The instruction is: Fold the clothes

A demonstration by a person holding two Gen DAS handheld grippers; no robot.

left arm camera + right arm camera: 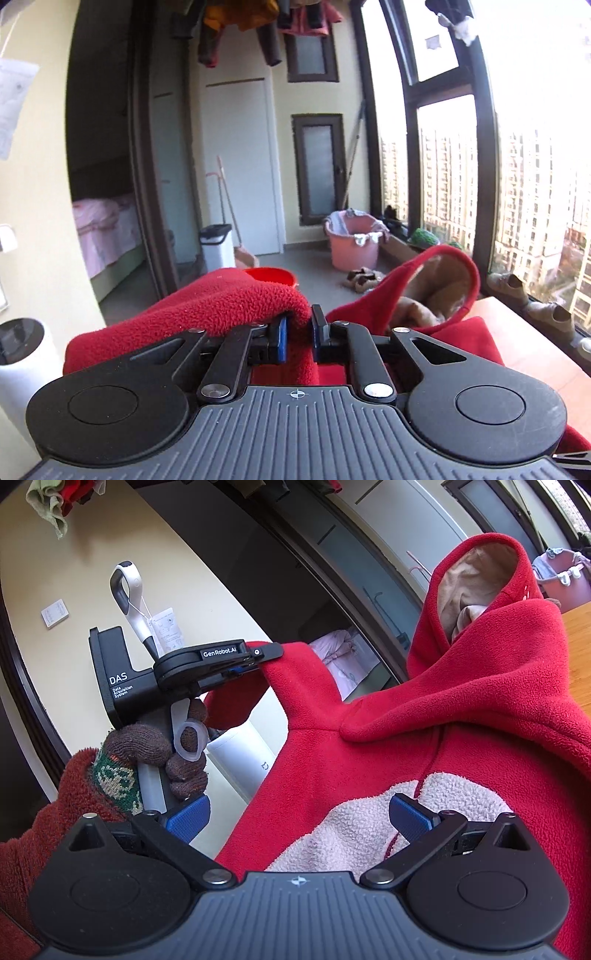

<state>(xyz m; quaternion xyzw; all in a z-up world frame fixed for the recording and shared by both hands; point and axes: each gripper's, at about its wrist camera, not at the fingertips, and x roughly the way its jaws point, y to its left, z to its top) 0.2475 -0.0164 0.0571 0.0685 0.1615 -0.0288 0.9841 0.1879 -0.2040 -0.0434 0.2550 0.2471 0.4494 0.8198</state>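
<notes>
A red fleece hoodie [461, 716] with a tan-lined hood [469, 576] and a pale fluffy patch [354, 834] on its front lies on the wooden table [580, 635]. My left gripper [300, 332] is shut on a fold of red fleece [236, 306], lifted off the table. From the right wrist view that same left gripper [258, 662] pinches the hoodie's sleeve end, carried by a gloved hand [155, 753]. My right gripper [299, 818] is open, its blue pads [410, 818] standing wide apart just above the pale patch, nothing pinched.
A pink laundry tub [354, 240] and slippers [362, 278] sit on the floor by tall windows [447, 173]. A white bin [218, 243], a red basin [273, 276] and a white cylinder [26, 354] stand nearby. Clothes [258, 18] hang overhead. Shoes [532, 295] line the sill.
</notes>
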